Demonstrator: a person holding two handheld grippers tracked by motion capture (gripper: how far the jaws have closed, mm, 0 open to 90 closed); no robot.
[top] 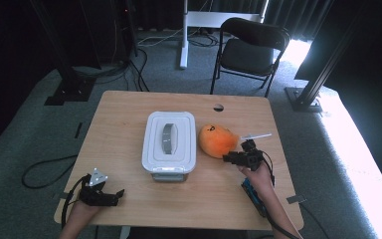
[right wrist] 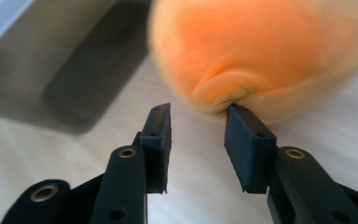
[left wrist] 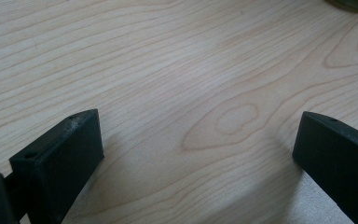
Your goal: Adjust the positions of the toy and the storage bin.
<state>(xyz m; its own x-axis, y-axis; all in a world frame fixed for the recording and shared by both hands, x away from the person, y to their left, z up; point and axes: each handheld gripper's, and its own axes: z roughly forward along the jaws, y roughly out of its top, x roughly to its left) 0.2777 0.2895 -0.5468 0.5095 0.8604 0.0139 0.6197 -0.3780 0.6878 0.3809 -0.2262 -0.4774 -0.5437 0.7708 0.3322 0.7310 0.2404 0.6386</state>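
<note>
An orange plush toy [top: 218, 141] lies on the wooden table [top: 124, 114], just right of a white lidded container [top: 169, 144]. My right gripper [top: 227, 159] is at the toy's near right side, pointing at it. In the right gripper view the right gripper [right wrist: 198, 114] is open by a narrow gap, with nothing between its jaws; one fingertip [right wrist: 242, 116] touches the lower edge of the plush toy [right wrist: 261, 51]. My left gripper [top: 118, 194] rests near the table's front left edge. Seen up close, the left gripper [left wrist: 200, 121] is wide open over bare wood.
The container's grey side [right wrist: 51, 60] stands close to the left of the right gripper's jaws. A black folding chair [top: 251, 50] stands behind the table. A blue object [top: 251, 191] lies under the right forearm. A round hole [top: 218, 107] marks the table's far edge.
</note>
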